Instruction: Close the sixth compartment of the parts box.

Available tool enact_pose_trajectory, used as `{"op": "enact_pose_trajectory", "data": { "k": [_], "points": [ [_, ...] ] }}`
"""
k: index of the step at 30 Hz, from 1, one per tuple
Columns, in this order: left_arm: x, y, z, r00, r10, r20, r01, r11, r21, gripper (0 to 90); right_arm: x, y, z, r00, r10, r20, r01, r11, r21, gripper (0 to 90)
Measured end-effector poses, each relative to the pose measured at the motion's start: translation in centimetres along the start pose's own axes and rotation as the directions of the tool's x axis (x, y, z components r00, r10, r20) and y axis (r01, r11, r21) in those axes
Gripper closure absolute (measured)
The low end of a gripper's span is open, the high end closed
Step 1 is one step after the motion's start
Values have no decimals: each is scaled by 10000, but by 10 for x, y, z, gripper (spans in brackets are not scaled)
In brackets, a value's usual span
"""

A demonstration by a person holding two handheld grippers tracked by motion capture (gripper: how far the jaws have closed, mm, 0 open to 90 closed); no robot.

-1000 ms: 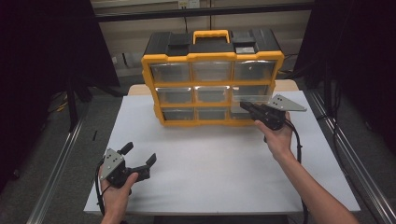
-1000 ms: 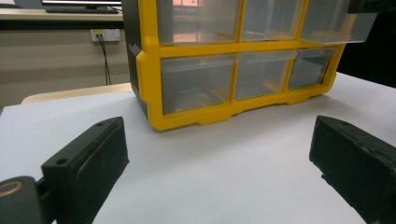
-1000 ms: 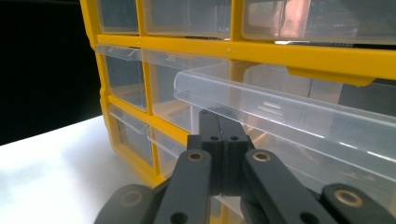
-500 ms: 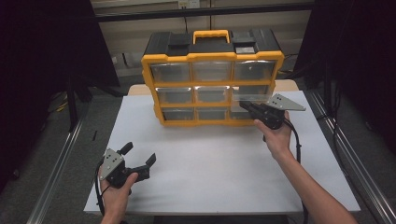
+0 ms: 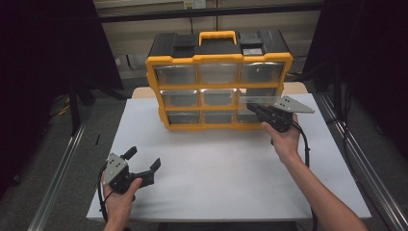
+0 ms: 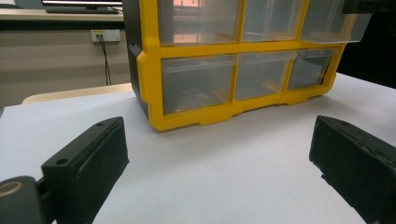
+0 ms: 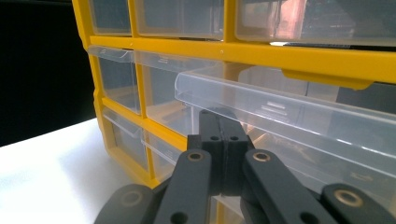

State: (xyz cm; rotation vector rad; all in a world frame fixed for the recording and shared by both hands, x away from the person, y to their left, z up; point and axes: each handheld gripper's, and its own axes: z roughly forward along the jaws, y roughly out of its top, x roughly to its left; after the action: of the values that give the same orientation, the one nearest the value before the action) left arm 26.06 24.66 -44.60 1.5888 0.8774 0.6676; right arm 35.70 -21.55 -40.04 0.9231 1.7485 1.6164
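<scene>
A yellow and black drawer organizer with clear drawers stands at the back of the white table. Its middle-right drawer is pulled partway out. My right gripper is shut, its tips tucked just under that drawer's front lip; in the right gripper view the jaws meet with no gap beneath the clear drawer. My left gripper rests low near the table's front left corner, open with nothing between its fingers. In the left gripper view it faces the organizer's bottom row.
A yellow carry handle sits on the organizer's black lid. Metal rails run along the floor on both sides of the table. A wide stretch of bare white tabletop lies between the two grippers.
</scene>
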Motion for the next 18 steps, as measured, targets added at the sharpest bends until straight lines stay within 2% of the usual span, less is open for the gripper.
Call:
{"op": "enact_pose_trajectory", "data": {
  "k": [18],
  "points": [
    [0,0,0,10000,54,41,-54,10000,60,44,-4,0,4,9999,7,116,-7,10000,-1,900]
  ]
}}
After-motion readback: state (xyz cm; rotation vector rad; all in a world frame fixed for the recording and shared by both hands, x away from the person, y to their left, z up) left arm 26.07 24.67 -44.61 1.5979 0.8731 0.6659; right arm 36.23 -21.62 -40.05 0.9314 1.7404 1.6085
